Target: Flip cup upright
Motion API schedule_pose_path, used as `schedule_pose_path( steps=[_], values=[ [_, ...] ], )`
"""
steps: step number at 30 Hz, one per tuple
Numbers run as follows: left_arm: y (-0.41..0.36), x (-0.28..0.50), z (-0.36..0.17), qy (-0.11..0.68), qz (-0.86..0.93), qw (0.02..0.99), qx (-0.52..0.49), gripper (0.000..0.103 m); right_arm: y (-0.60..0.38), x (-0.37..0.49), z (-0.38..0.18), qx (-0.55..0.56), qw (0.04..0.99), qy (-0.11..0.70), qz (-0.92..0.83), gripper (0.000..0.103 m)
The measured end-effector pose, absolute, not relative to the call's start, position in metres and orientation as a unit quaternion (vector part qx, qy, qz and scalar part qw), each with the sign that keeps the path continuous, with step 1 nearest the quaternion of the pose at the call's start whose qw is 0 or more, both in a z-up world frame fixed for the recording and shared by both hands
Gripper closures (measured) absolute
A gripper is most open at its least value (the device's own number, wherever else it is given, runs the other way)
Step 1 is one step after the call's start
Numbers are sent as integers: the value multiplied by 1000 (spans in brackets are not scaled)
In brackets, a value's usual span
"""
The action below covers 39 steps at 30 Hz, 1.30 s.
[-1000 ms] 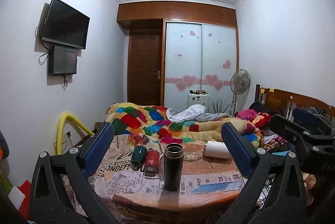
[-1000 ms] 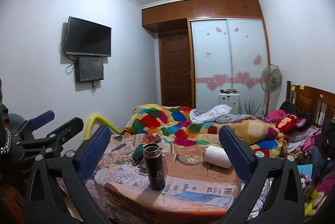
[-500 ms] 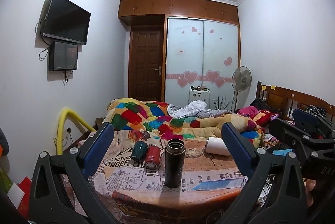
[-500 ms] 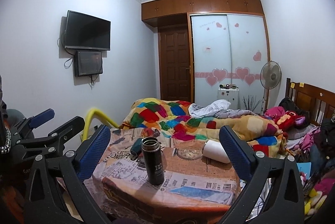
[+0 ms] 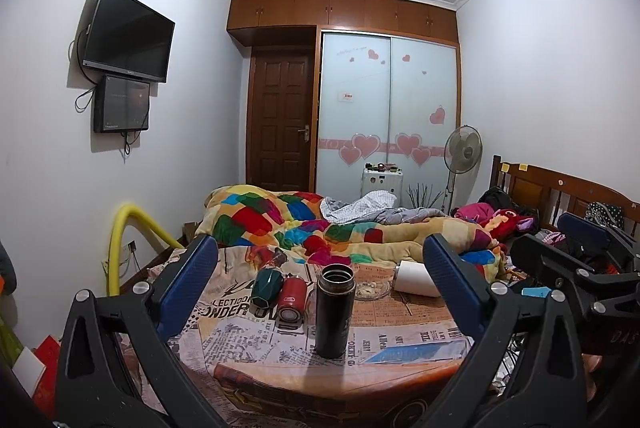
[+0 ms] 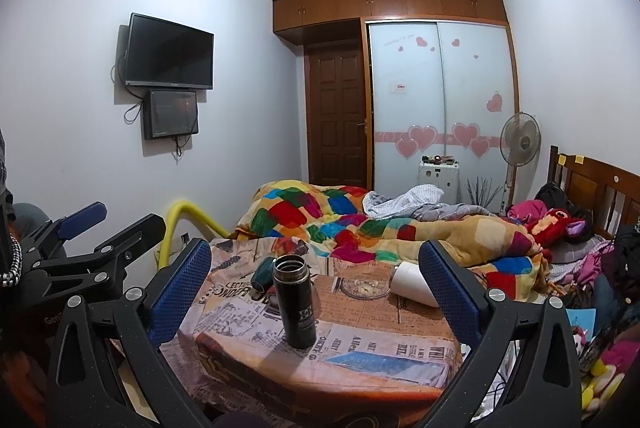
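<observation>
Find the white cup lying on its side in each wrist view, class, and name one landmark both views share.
Left wrist view: the white cup lies right of centre, at the table's far edge, beside the right finger.
Right wrist view: the white cup lies right of centre, beside the right finger.
Shared landmark: the upright black flask.

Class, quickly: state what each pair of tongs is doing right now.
Left tongs: open, holding nothing.
Right tongs: open, holding nothing.

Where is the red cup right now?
In the left wrist view, the red cup lies on its side, left of the black flask, beside the green cup.
</observation>
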<state>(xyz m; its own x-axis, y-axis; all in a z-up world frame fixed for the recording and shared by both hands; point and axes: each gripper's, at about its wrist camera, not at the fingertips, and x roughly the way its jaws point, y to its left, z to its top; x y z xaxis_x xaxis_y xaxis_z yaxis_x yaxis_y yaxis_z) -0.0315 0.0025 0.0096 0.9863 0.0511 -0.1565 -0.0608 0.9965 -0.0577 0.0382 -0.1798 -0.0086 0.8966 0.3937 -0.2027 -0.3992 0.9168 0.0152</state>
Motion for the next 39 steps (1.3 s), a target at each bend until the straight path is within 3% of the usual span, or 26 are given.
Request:
schedule_pose_path(
  steps=[39],
  values=[
    [-2, -32, 10, 77, 23, 996, -35, 0, -177, 37, -4, -16, 974, 97, 203, 0]
  ],
)
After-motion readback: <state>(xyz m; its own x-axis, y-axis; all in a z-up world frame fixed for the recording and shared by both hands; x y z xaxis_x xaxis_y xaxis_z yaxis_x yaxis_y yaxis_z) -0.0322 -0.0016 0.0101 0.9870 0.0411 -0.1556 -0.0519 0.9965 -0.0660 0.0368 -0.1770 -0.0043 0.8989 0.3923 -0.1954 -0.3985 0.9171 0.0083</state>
